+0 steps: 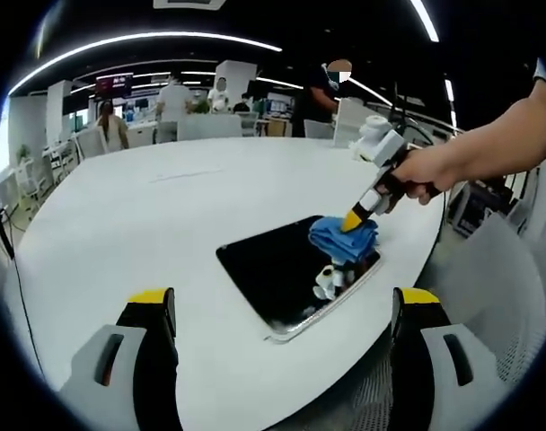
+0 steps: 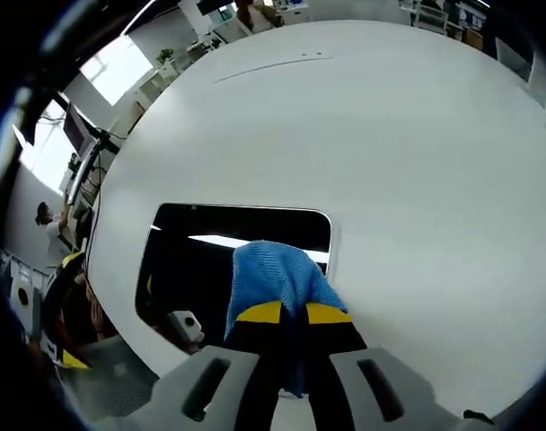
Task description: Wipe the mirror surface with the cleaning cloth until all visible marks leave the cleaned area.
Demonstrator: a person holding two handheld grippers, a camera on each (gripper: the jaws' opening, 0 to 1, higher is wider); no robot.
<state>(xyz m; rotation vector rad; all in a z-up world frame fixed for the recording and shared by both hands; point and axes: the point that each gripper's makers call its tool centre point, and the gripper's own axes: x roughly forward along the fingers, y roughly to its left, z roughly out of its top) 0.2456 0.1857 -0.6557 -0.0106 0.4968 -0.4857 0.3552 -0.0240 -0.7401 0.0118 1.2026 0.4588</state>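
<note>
The mirror (image 1: 282, 274) is a dark rectangular pane lying flat near the front edge of the white table (image 1: 165, 206). A blue cleaning cloth (image 1: 343, 238) rests on its far right corner. My right gripper (image 1: 356, 218) comes in from the right, held by a hand, and is shut on the cloth. My left gripper (image 1: 286, 305) hovers open in front of the mirror, holding nothing. In the right gripper view the cloth (image 2: 273, 274) is pinched between the yellow-tipped jaws of the right gripper (image 2: 294, 312) and pressed onto the mirror (image 2: 201, 260), which reflects ceiling lights.
The table edge (image 1: 381, 296) runs just beside the mirror. A mesh chair (image 1: 488, 296) stands at the right. Several people (image 1: 174, 99) and desks are far behind the table. The wide tabletop (image 2: 390, 135) stretches beyond the mirror.
</note>
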